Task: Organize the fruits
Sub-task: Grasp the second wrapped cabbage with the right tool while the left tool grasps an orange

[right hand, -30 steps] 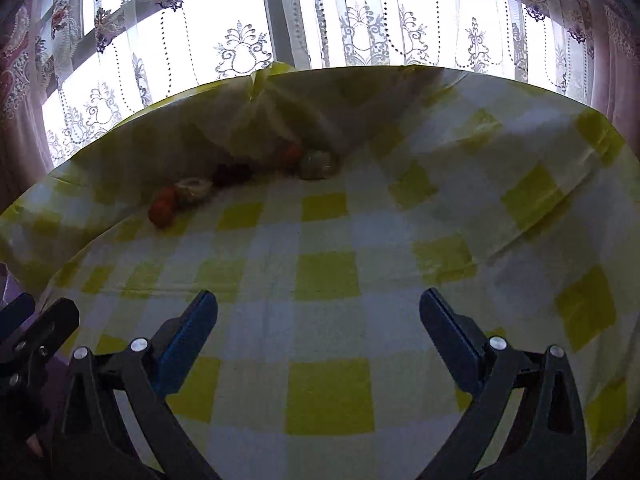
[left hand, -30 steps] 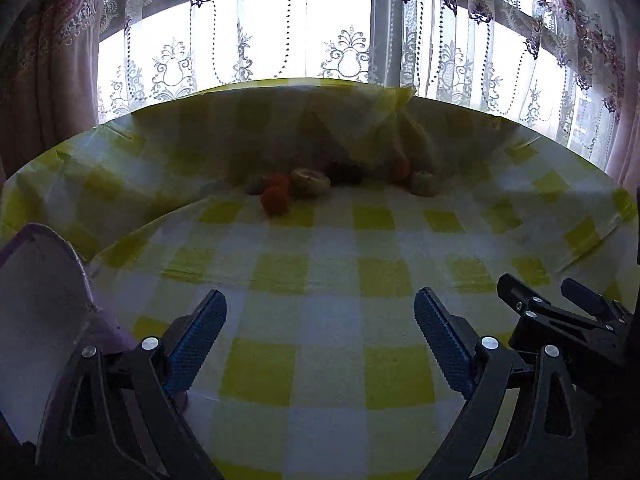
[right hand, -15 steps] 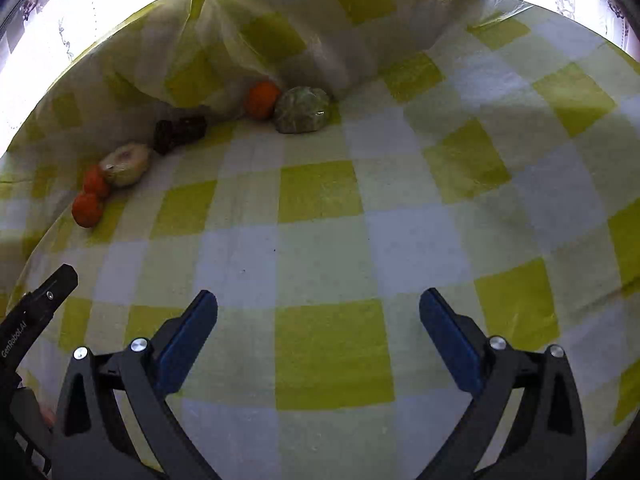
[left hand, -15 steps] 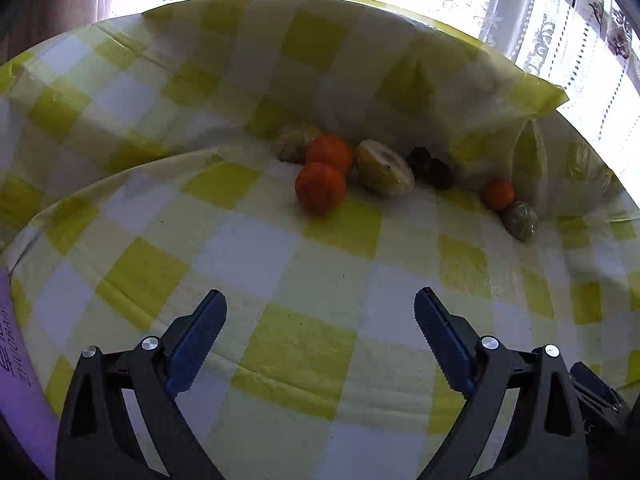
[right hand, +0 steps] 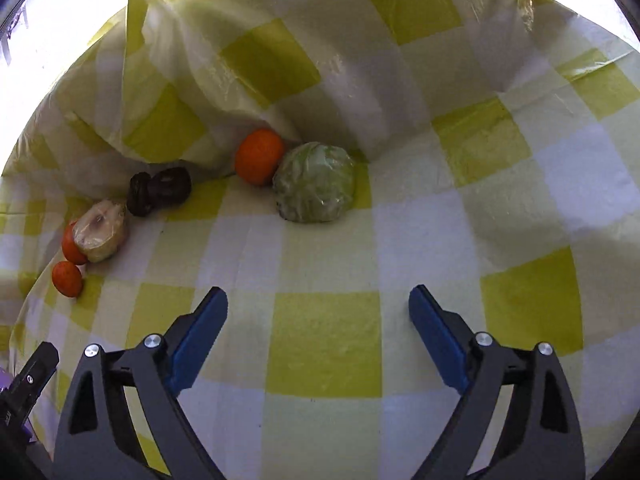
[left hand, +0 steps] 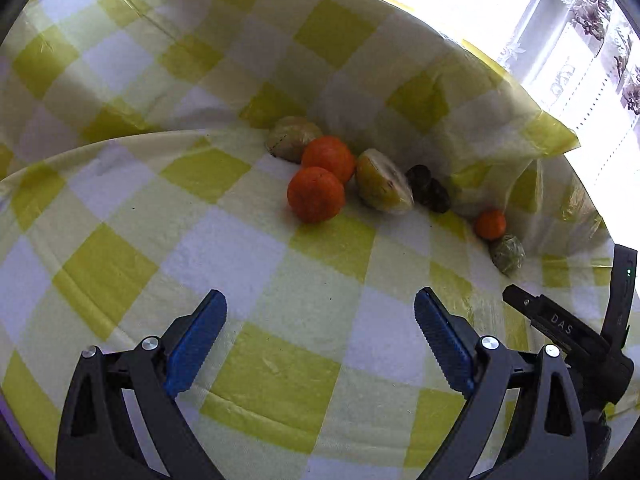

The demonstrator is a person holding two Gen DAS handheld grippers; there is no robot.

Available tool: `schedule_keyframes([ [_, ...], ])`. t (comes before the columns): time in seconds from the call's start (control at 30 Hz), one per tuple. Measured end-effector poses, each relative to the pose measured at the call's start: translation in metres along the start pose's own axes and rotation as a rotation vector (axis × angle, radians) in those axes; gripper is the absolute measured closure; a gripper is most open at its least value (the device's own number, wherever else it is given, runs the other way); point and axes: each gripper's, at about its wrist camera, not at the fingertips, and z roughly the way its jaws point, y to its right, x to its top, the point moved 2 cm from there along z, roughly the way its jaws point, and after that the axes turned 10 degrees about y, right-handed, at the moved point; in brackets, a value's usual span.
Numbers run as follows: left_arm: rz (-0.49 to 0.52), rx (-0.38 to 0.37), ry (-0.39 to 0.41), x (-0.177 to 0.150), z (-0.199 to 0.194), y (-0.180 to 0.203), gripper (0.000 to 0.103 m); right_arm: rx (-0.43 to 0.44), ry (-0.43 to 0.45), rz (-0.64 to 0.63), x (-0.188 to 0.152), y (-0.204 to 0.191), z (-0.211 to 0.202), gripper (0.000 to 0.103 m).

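Observation:
Fruits lie in a row on the yellow-checked cloth against its raised fold. In the left wrist view: two oranges [left hand: 316,194], a wrapped green-brown fruit [left hand: 292,138], a cut yellow fruit [left hand: 382,186], two dark fruits [left hand: 430,194], a small orange [left hand: 490,224] and a wrapped green ball [left hand: 507,254]. My left gripper [left hand: 320,320] is open and empty, short of the oranges. In the right wrist view my right gripper [right hand: 318,320] is open and empty, short of the wrapped green ball [right hand: 314,188] and the orange [right hand: 258,156] beside it.
The cloth rises in a crumpled fold [right hand: 280,60] behind the fruits, with a bright curtained window [left hand: 580,40] beyond. The right gripper's body [left hand: 568,332] shows at the left view's right edge. A purple object's edge [right hand: 8,384] shows at far left.
Both grippers have moved forward and tilted down toward the fruits, which now look larger and closer. The purple object has slid out of the left view. Both stay open.

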Motion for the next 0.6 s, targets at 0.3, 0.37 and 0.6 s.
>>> schedule_keyframes([
  [0.3,0.021,-0.009,0.013,0.001,-0.003,0.003,0.011,-0.064,-0.019,-0.098,0.044,-0.015,0.054,0.021],
  [0.37,0.021,-0.006,0.011,0.001,-0.003,0.003,0.011,-0.074,-0.018,-0.137,0.047,-0.024,0.057,0.03],
  [0.6,0.0,0.005,-0.005,0.003,0.002,0.0,0.011,0.008,0.019,-0.065,0.014,-0.032,0.014,0.045],
])
